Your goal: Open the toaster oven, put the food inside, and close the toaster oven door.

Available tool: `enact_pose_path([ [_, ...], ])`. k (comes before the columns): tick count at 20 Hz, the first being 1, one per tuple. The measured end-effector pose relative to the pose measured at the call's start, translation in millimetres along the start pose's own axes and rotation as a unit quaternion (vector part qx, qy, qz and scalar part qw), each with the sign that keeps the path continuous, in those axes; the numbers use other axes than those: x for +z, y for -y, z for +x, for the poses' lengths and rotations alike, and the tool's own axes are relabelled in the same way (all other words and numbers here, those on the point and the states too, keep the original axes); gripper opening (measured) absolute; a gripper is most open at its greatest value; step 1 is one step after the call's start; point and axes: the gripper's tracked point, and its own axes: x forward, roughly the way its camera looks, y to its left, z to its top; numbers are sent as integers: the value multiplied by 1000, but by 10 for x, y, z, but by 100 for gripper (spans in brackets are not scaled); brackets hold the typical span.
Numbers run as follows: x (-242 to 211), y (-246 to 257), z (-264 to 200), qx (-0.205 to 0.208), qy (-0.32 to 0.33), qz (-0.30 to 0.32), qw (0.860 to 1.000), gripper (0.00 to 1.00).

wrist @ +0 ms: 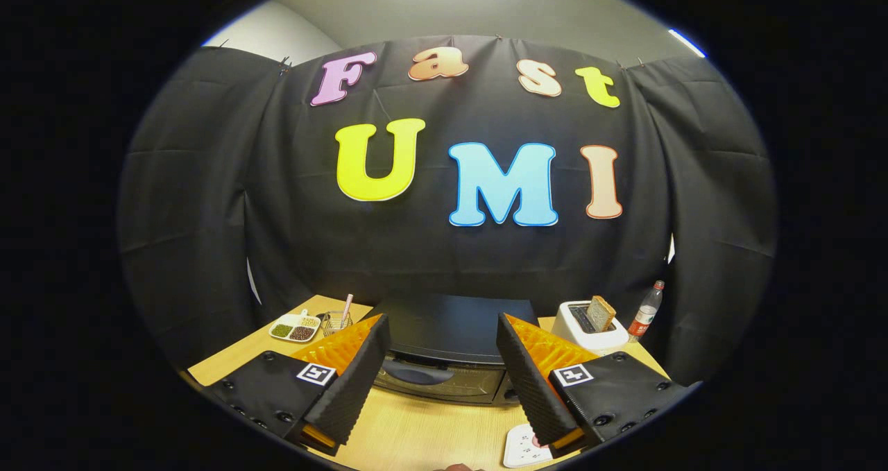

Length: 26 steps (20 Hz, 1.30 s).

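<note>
A black toaster oven [444, 349] stands on the wooden table [416, 433] just beyond my fingers, its door shut and its handle [416, 372] showing in the gap between them. My gripper [441, 329] is open, held above the table, nothing between its fingers. I cannot tell which item is the food for the oven.
A white pop-up toaster [586, 325] with a bread slice [601, 313] sits right of the oven, a bottle [645, 313] beside it. Left of the oven are a white divided dish [295, 327] of beans and a glass [336, 320] with a straw. A white item [524, 447] lies by the right finger.
</note>
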Motion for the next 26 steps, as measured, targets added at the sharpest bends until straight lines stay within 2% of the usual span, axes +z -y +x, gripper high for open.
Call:
enact_pose_path([
  [8, -314, -63, 525, -27, -50, 28, 998, 98],
  [16, -952, -96, 1000, -50, -123, 34, 991, 98],
  [22, -1364, -252, 1190, -54, -166, 46, 984, 98],
  [26, -1339, -324, 1199, -65, -156, 41, 985, 97],
])
